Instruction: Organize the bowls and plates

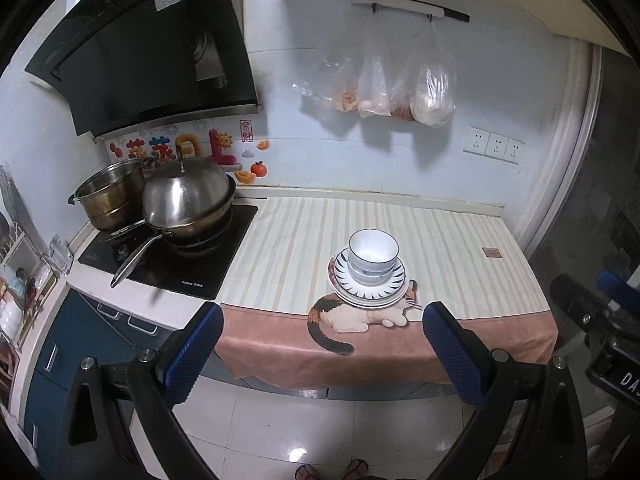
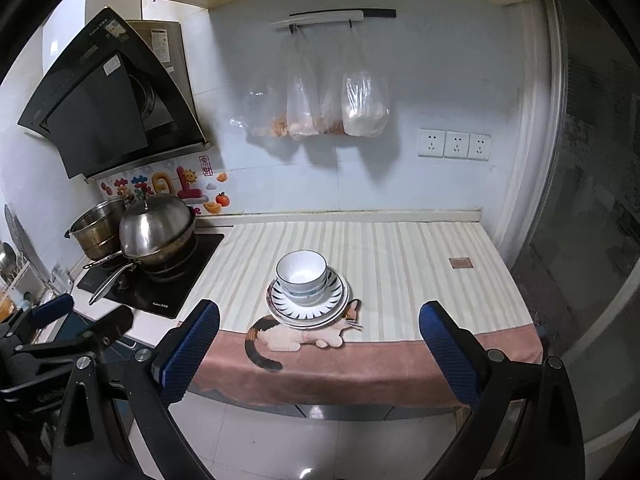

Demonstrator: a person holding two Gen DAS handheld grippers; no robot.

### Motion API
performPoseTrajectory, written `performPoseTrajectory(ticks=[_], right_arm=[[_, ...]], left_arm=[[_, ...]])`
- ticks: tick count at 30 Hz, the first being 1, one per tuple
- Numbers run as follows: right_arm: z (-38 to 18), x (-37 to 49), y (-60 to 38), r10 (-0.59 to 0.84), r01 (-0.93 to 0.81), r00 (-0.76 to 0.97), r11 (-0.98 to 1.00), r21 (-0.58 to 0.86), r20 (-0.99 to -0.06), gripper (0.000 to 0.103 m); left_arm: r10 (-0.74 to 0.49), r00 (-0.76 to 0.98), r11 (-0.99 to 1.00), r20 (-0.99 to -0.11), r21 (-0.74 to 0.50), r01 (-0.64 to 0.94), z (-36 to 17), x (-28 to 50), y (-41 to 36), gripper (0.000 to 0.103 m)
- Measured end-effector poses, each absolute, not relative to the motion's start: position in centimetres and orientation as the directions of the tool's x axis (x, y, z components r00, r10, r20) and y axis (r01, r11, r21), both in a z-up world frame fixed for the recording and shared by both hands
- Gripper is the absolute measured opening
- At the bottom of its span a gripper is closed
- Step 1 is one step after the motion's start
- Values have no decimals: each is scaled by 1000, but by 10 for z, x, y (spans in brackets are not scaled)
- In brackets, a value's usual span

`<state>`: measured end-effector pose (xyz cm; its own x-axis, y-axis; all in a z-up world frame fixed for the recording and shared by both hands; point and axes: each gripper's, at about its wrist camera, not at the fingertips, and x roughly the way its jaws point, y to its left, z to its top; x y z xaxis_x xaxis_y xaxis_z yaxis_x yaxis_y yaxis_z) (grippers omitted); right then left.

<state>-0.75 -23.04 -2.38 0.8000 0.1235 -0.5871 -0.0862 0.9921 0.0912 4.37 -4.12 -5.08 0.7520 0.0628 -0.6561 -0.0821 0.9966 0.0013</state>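
White bowls [image 1: 373, 256] [image 2: 301, 276] sit nested on a stack of plates [image 1: 360, 294] [image 2: 280, 310], the top one with a black-striped rim, on the striped cloth of the counter [image 1: 460, 248] [image 2: 420, 264]. My left gripper [image 1: 322, 320] hangs open in front of the counter edge, well short of the stack, nothing between its blue pads. My right gripper [image 2: 319, 320] is likewise open and empty, back from the counter edge, with the stack between its fingers in view. The other gripper shows at the right edge [image 1: 592, 320] and the left edge [image 2: 60, 332] of the opposite views.
A stove [image 1: 172, 260] [image 2: 156, 284] on the left carries a lidded wok [image 1: 188, 200] [image 2: 156, 228] and a steel pot [image 1: 110, 194] [image 2: 94, 232]; the wok handle juts toward the front. Plastic bags [image 1: 400, 92] [image 2: 320, 108] hang on the back wall. A range hood [image 1: 152, 48] overhangs the stove.
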Motion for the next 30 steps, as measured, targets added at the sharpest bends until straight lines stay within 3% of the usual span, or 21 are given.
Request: performPoseTrajectory(ticks=[30], right_arm=[[-32, -16, -225, 126, -81, 787, 991, 102, -604, 102]], left_arm=[[73, 761, 996, -644, 6, -91, -47, 21, -33, 102]])
